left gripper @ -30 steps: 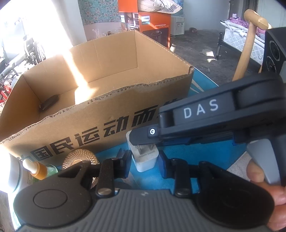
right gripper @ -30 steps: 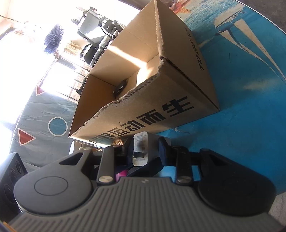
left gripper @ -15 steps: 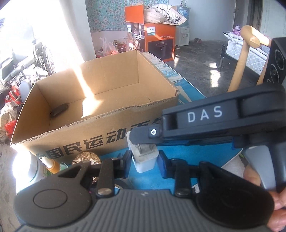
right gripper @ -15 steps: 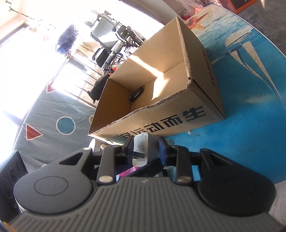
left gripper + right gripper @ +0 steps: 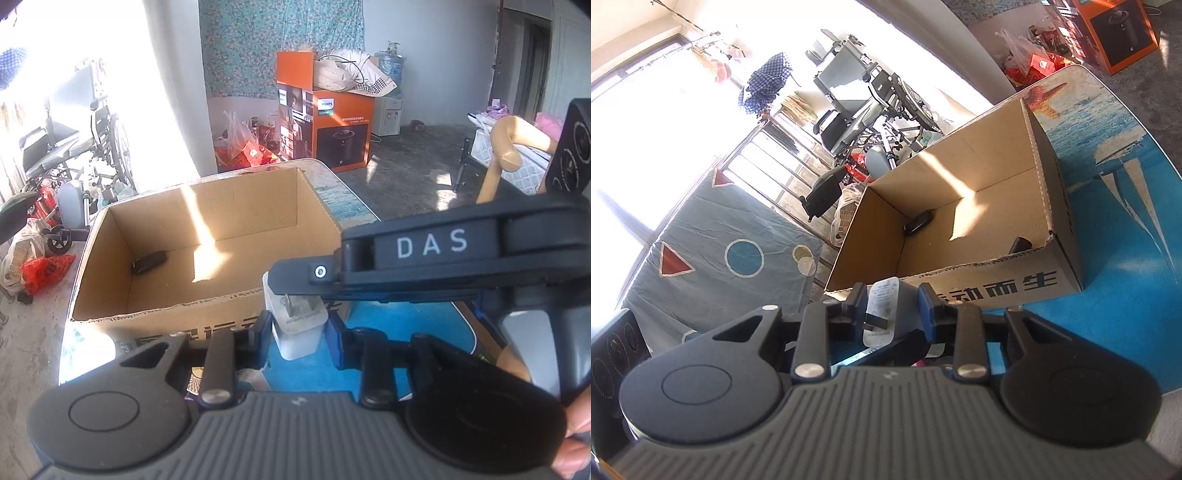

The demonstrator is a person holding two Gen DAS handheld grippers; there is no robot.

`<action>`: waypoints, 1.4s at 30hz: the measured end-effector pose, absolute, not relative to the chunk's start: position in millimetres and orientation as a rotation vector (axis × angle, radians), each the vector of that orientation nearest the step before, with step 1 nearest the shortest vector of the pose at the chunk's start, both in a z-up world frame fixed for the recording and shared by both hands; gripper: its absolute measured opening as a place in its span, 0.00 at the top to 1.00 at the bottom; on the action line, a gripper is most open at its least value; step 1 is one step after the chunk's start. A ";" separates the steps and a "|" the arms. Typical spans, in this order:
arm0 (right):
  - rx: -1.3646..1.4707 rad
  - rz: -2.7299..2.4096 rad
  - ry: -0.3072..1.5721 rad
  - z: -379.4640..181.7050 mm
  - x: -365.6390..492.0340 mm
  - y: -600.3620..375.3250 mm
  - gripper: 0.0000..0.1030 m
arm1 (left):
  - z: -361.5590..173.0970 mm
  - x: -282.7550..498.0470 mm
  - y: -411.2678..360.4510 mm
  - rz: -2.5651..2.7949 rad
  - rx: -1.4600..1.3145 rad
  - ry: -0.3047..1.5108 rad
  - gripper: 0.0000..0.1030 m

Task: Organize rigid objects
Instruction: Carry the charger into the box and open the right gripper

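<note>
Left gripper [image 5: 298,326] and right gripper [image 5: 891,308] each clamp a charger [image 5: 297,328], raised for dropping into the box [image 5: 207,236]

Both wrist views close above the table, facing the shared cardboard box [image 5: 207,254] [image 5: 964,221].

Sunlight is flooding through a barred window [image 5: 768,155], washing out the wall beside a folded wheelchair [image 5: 70,155]. A floral teal curtain [image 5: 280,48] is hanging behind an orange Philips carton [image 5: 332,125] — bedding is piling on top — on grey concrete floor [image 5: 417,173].
</note>
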State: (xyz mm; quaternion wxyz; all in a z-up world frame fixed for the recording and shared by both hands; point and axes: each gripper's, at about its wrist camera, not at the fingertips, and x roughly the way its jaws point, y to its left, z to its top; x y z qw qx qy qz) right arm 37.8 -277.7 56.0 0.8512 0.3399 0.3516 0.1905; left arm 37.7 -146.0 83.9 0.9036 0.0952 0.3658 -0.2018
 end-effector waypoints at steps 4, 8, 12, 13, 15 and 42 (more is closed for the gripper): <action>0.679 0.436 0.729 81.5 58.4 -268.7 0.72 | 105.1 54.4 -135.2 -0.397 0.172 0.740 0.69; 0.660 0.470 0.738 100.6 91.7 -257.7 0.71 | 119.8 80.7 -120.0 -0.375 0.148 0.735 0.69; 0.637 0.495 0.762 112.1 133.2 -240.1 0.71 | 127.1 114.2 -102.5 -0.347 0.126 0.748 0.69; 0.629 0.502 0.773 113.6 146.0 -234.4 0.71 | 127.5 122.9 -98.9 -0.340 0.122 0.755 0.69; 0.624 0.513 0.796 112.9 167.5 -226.3 0.71 | 125.6 144.8 -87.4 -0.321 0.116 0.778 0.69; 0.776 0.505 1.259 -53.0 354.1 -148.8 0.68 | 23.7 286.4 -39.4 -0.216 0.188 1.085 0.68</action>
